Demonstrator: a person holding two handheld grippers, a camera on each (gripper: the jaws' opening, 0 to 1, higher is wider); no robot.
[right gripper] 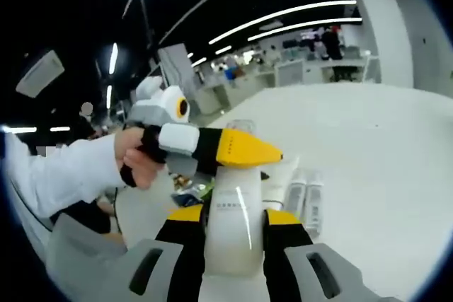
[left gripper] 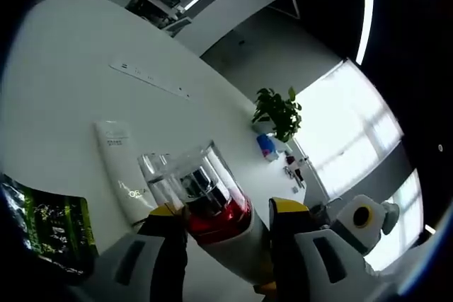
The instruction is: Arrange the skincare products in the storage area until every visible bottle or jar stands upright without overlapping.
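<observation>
A white bottle (left gripper: 205,199) with a clear cap and a red collar is held off the white table (left gripper: 64,68). My left gripper (left gripper: 226,210) is shut on the bottle at the collar, one yellow-tipped jaw on each side. In the right gripper view my right gripper (right gripper: 233,213) is shut on the white body of the bottle (right gripper: 233,238). The left gripper (right gripper: 212,150), held by a hand, crosses above that body. A white tube (left gripper: 119,167) lies flat on the table behind the bottle. Two more white tubes (right gripper: 304,199) lie side by side.
A green packet (left gripper: 49,224) lies at the table's near left. A flat white power strip (left gripper: 148,76) sits further back. A potted plant (left gripper: 279,114) and small items stand at the far edge by the window. A person's white sleeve (right gripper: 56,175) comes in from the left.
</observation>
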